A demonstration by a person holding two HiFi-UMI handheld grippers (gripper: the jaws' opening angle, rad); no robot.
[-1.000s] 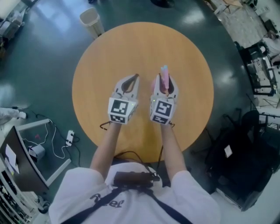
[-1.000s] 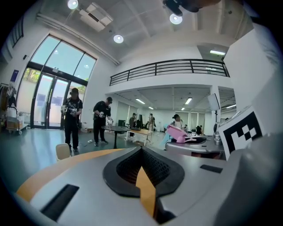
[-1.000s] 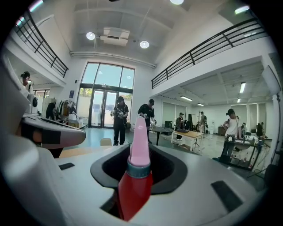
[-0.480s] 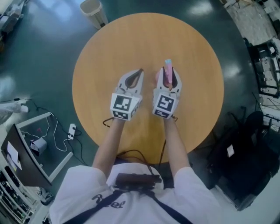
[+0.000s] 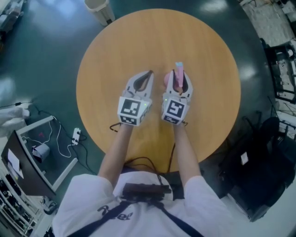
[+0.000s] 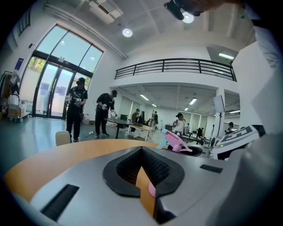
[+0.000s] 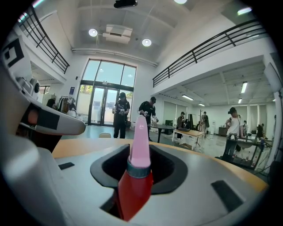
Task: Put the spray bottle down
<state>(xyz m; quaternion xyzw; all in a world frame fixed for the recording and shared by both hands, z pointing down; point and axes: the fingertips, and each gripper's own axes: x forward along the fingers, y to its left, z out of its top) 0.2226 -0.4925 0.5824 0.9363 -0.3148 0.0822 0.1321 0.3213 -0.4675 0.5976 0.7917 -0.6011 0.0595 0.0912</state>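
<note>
A spray bottle [image 5: 178, 69] with a pink head and a red body [image 7: 135, 185] stands upright between the jaws of my right gripper [image 5: 178, 84], which is shut on it over the middle of the round wooden table [image 5: 115, 46]. Whether its base touches the tabletop is hidden. My left gripper [image 5: 148, 74] hovers just to the left of it, shut with its tips together and nothing held. From the left gripper view the bottle's pink head [image 6: 177, 142] shows to the right, beside the right gripper's shell [image 6: 234, 139].
A pale waste bin [image 5: 97, 7] stands on the floor past the table's far left edge. Cables and a power strip [image 5: 74, 136] lie on the floor at left, and dark bags and equipment [image 5: 259, 166] at right. People [image 6: 77, 106] stand at tables in the hall.
Both grippers have sunk a little toward the tabletop, side by side, then nearly stopped. The right one still grips the bottle.
</note>
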